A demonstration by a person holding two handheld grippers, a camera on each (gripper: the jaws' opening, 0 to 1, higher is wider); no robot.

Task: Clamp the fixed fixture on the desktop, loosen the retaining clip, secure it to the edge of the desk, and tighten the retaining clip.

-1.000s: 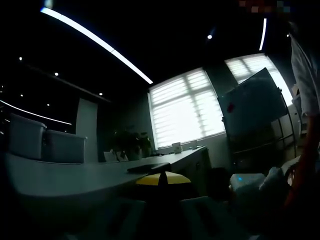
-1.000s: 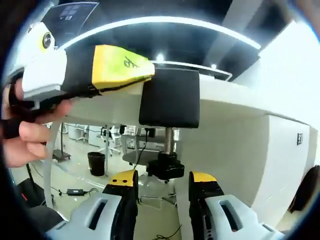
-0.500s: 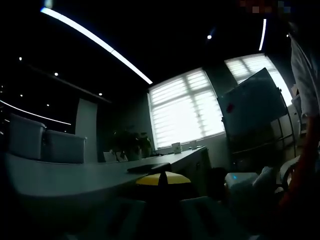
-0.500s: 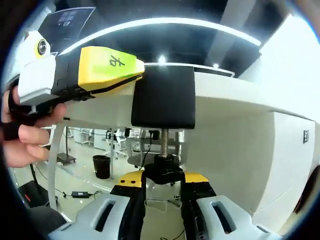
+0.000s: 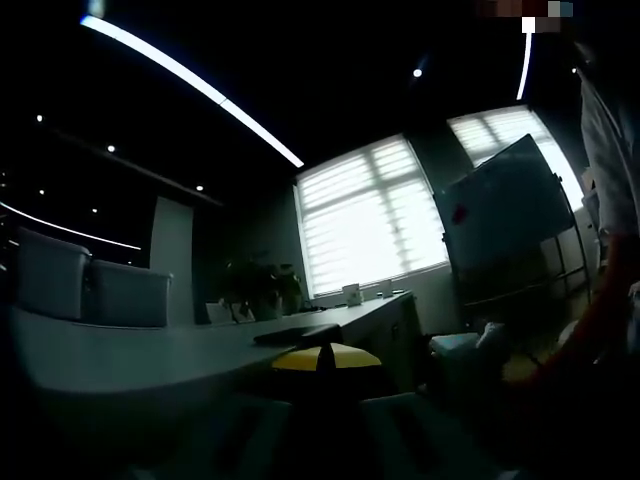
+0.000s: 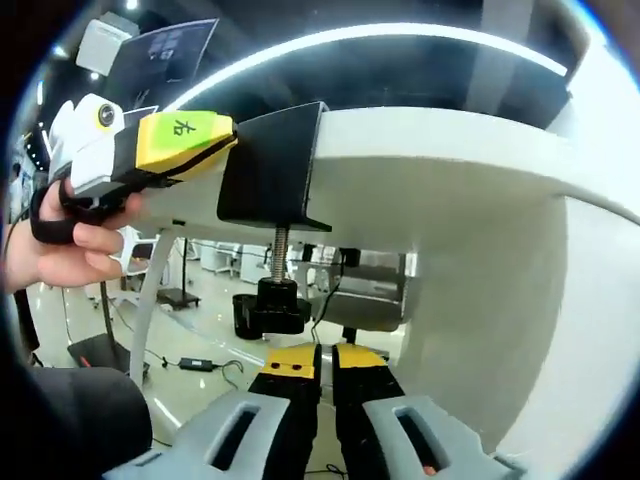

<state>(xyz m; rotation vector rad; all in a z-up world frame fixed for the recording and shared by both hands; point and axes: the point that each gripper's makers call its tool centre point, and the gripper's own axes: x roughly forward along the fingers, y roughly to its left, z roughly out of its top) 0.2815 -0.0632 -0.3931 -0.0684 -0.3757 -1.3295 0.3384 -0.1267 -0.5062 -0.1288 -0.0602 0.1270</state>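
Under desk edge (image 6: 440, 150), right tool (image 6: 326, 360) has closed below knob (image 6: 268, 310).

Seen from below the white worktop (image 6: 440, 150). Black clamp fixture (image 6: 268, 165) hooked on the worktop edge, with a threaded screw hanging down to a black knob (image 6: 270, 310). Right claw (image 6: 325, 362) just under the knob, yellow tips nearly together, nothing visibly between them. Left claw (image 6: 215, 140) at upper left, held by a hand (image 6: 75, 235), its yellow tip touching the fixture's side.
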